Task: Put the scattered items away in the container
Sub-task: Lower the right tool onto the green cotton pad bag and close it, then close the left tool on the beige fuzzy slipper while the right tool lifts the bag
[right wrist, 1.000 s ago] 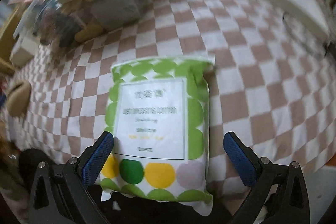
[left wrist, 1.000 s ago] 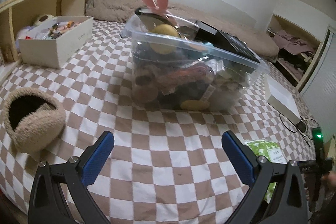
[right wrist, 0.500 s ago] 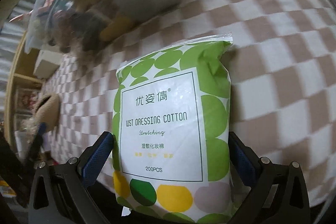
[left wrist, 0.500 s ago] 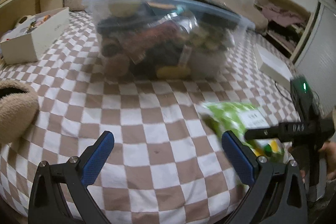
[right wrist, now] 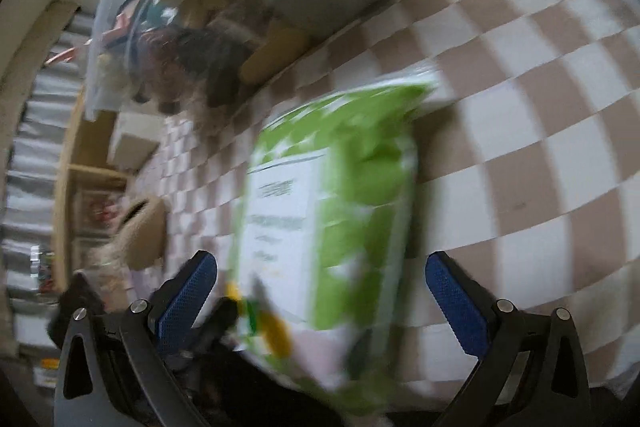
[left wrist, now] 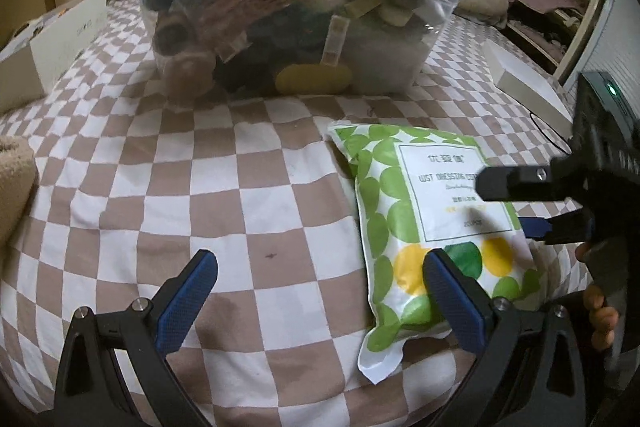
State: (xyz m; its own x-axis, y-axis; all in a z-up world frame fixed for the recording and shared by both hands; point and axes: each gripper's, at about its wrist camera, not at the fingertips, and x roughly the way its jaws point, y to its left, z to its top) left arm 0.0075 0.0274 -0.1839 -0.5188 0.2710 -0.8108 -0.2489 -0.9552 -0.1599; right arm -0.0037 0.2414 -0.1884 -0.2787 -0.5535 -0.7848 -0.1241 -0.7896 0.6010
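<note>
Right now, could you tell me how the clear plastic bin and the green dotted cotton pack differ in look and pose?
The clear plastic bin is a see-through, rigid tub standing upright and crammed with items; the green dotted cotton pack is an opaque, soft pouch printed with green and yellow dots.

The bin stands farther back with no gripper at it; the pack lies nearer, with the right gripper open around it.

Both rest on the checkered cover.

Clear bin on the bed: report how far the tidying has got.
Done: the clear bin is already heaped with items. In hand: the green-dotted cotton pack lies on the checkered bedspread, outside the bin. The right gripper has its jaws open on either side of the pack, not closed on it. The left gripper is open and empty. Left: grip the pack and put it in the bin.
</note>
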